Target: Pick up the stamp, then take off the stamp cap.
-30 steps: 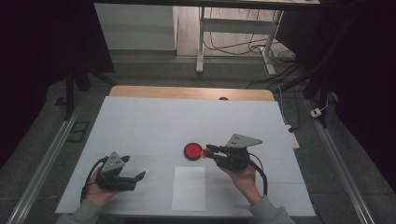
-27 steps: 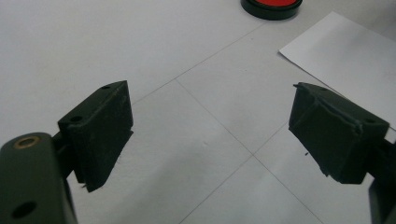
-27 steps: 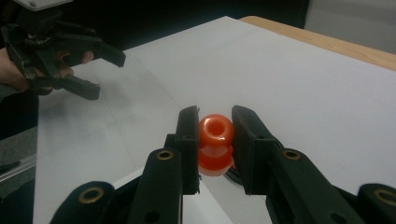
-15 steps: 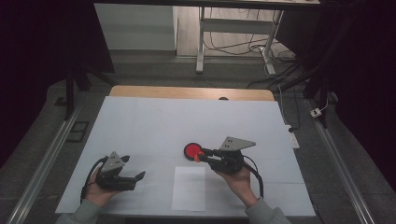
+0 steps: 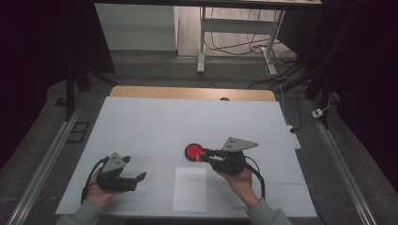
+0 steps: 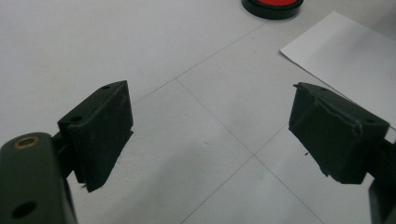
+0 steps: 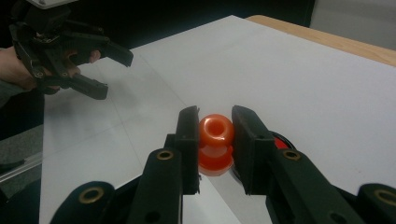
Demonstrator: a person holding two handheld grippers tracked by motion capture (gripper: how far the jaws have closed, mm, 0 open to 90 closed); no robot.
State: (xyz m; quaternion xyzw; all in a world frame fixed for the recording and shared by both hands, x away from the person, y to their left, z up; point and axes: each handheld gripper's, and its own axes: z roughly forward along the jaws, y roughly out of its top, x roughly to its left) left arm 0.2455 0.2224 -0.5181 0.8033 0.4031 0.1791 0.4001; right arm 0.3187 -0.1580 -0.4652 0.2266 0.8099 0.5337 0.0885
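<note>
A small orange knob-shaped stamp (image 7: 215, 139) sits between the jaws of my right gripper (image 7: 215, 136), which is shut on it. In the high view that gripper (image 5: 201, 156) holds the stamp (image 5: 198, 157) at the near right edge of a round red pad with a black rim (image 5: 191, 150). Part of the pad (image 7: 280, 140) peeks out behind the right jaw. My left gripper (image 5: 140, 177) rests low at the front left, open, with bare table between its jaws (image 6: 210, 135). The red pad (image 6: 272, 3) lies far ahead of it.
A white sheet of paper (image 5: 189, 188) lies flat near the front edge, just below the pad; its corner (image 6: 345, 51) shows ahead of the left gripper. The white table cover (image 5: 155, 122) ends in a wooden strip (image 5: 187, 93) at the back. Dark floor, rails and cables surround the table.
</note>
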